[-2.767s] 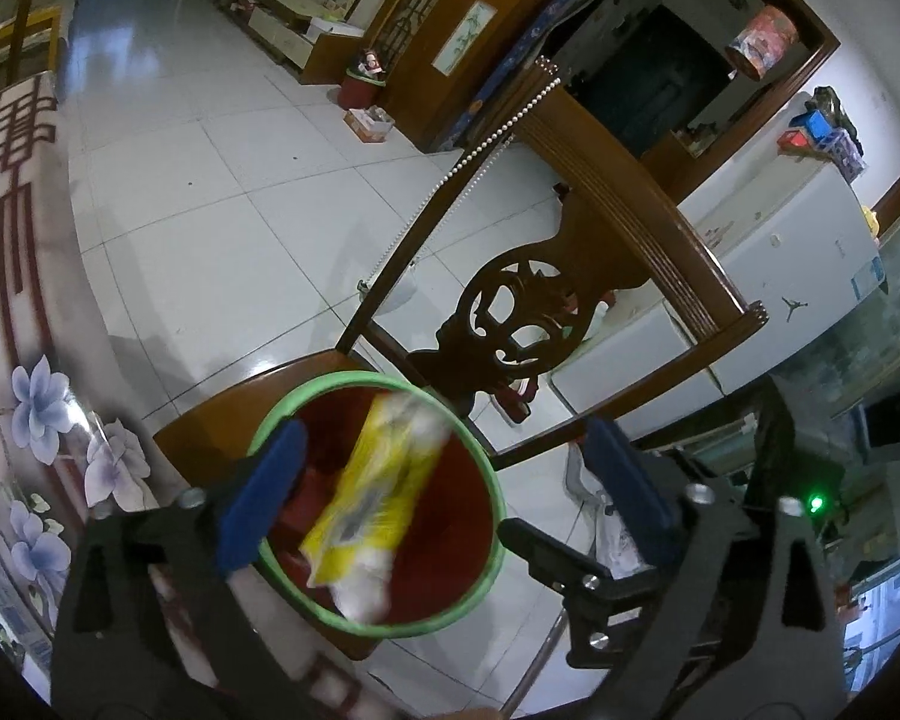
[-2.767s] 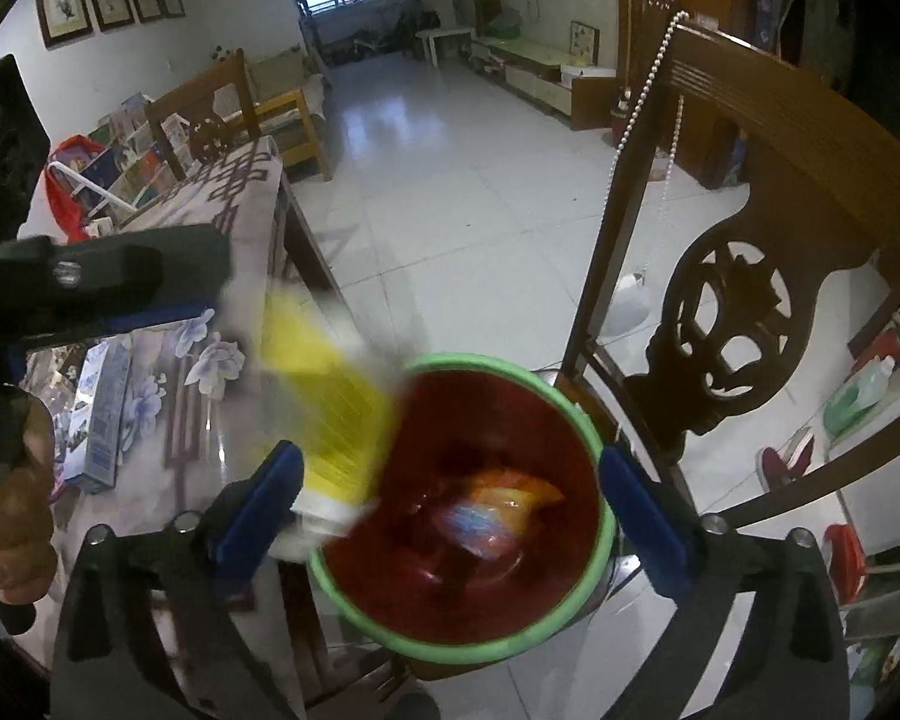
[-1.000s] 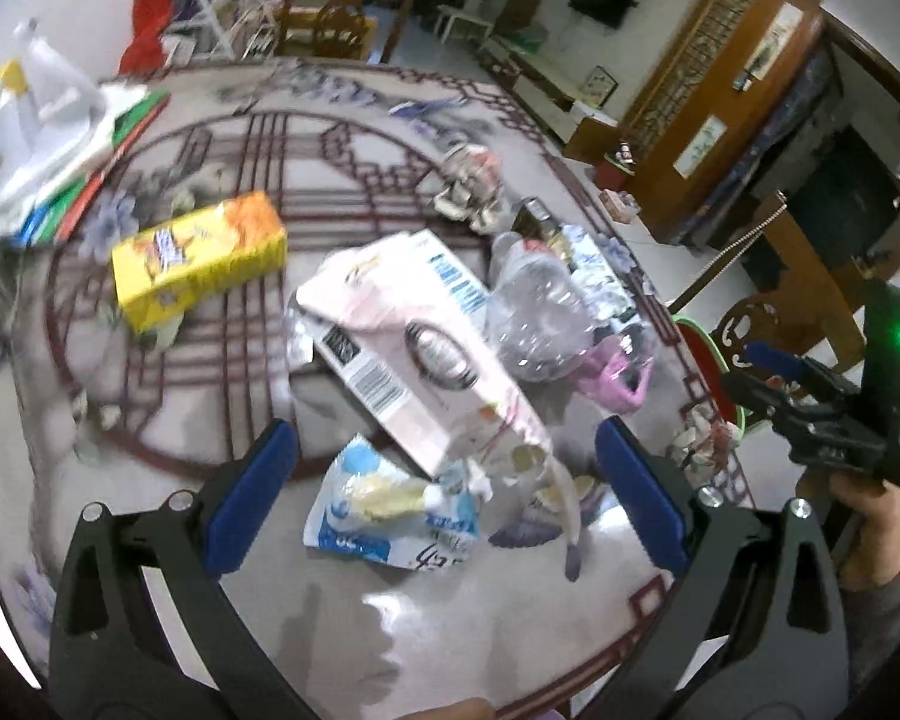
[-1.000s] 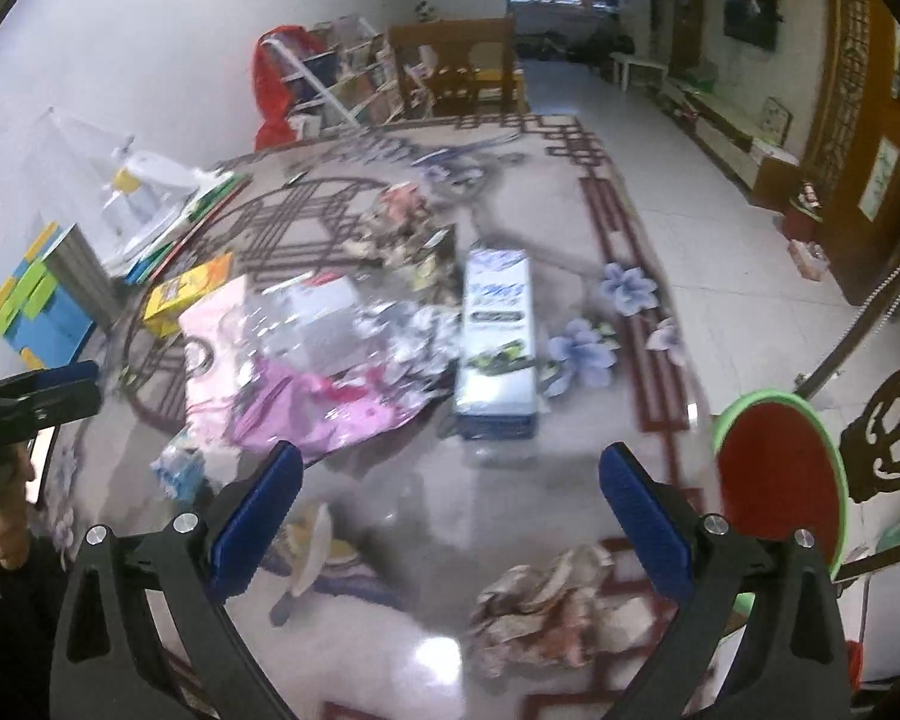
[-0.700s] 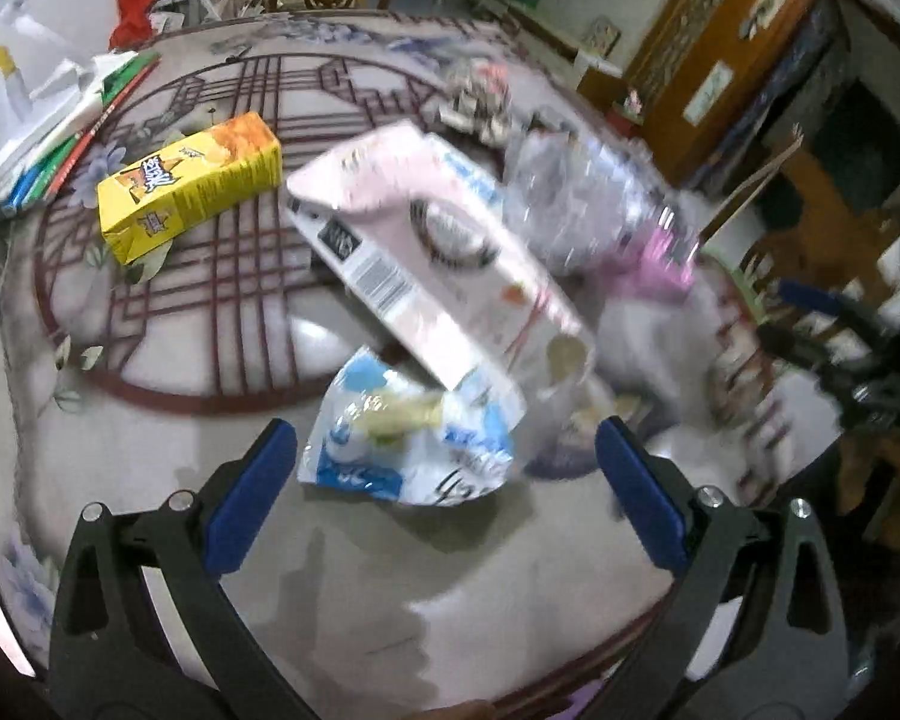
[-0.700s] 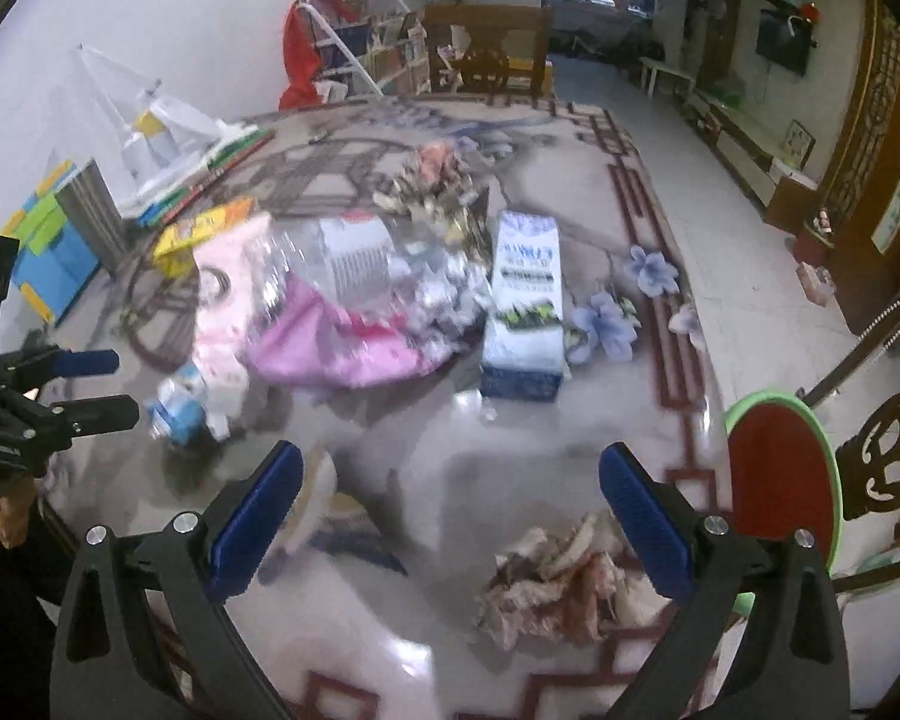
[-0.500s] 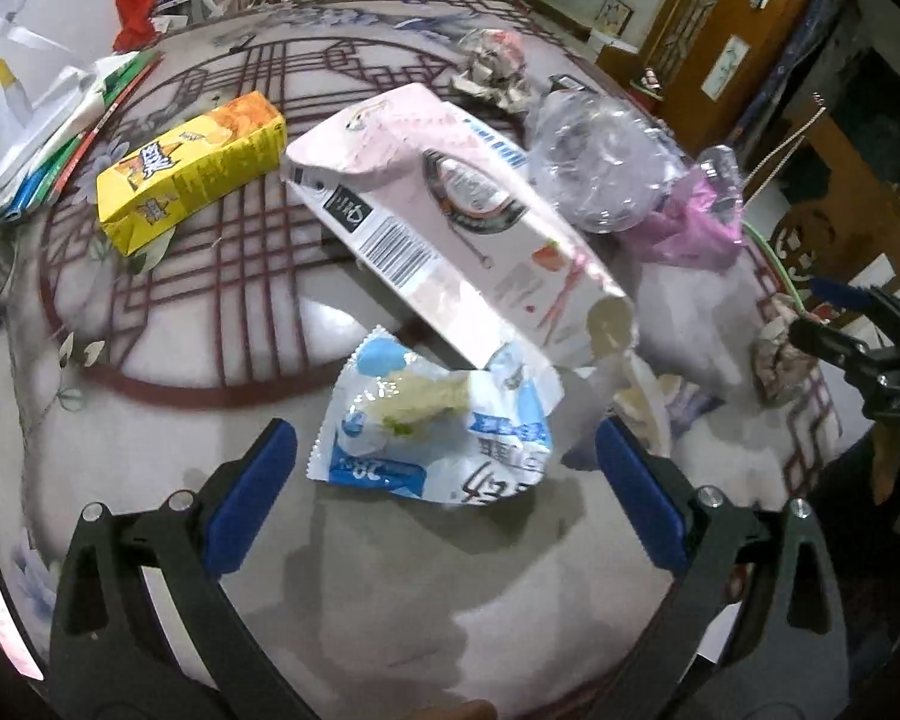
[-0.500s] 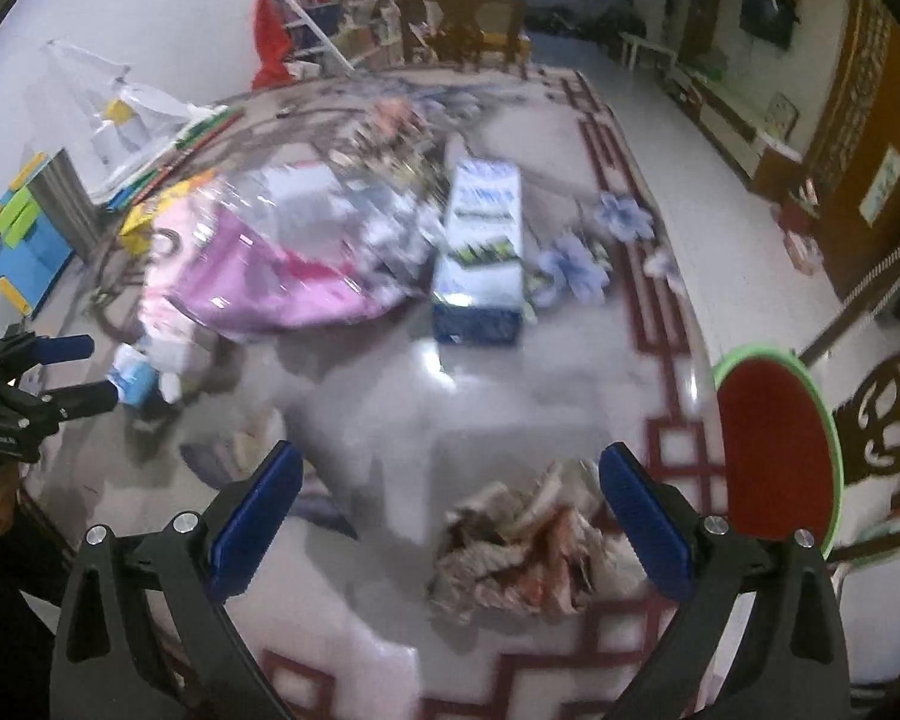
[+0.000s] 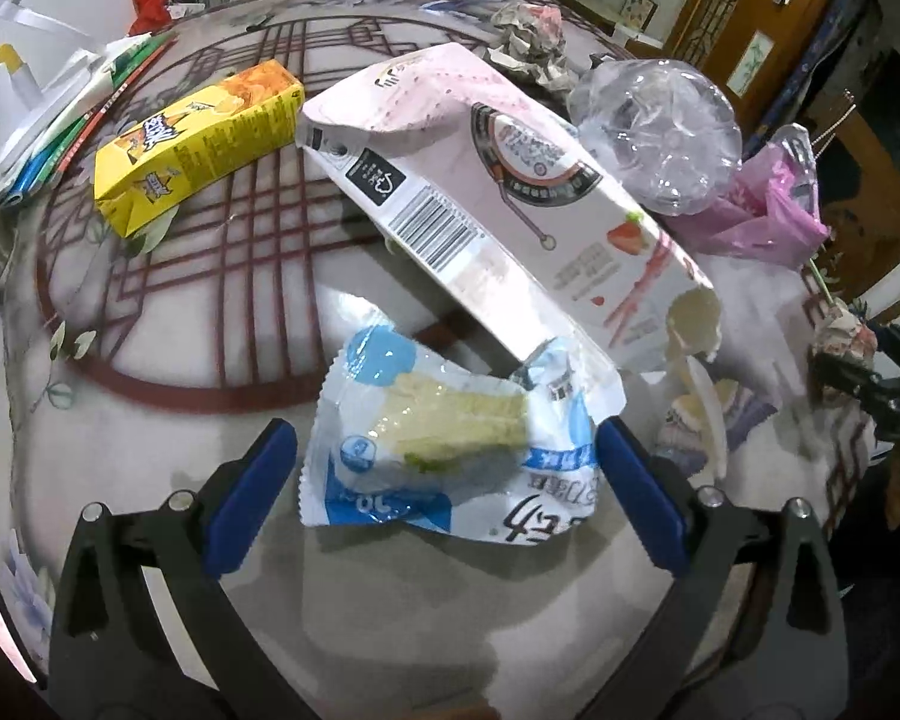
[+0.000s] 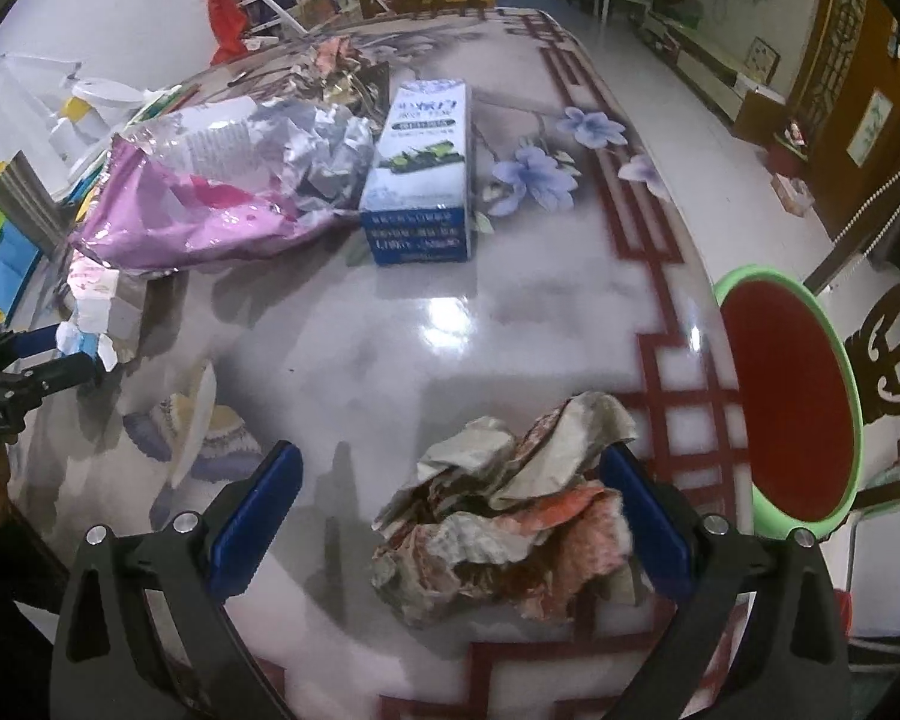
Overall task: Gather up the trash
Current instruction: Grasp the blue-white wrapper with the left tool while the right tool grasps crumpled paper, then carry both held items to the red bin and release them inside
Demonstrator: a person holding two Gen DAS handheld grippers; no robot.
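Observation:
My left gripper is open, its blue pads on either side of a blue-and-white snack wrapper lying on the table. My right gripper is open too, straddling a crumpled ball of paper near the table's edge. A red bin with a green rim stands just past that edge, to the right of the paper ball. In the right wrist view the left gripper shows at the far left, and in the left wrist view the right gripper shows at the far right.
On the patterned table lie a pink carton, a yellow box, a crushed clear bottle, a purple bag, a blue-and-white box and another paper wad. A carved wooden chair stands behind the bin.
Both grippers have come from over the bin back to the table and moved down. The left one now frames the snack wrapper, the right one the crumpled paper.

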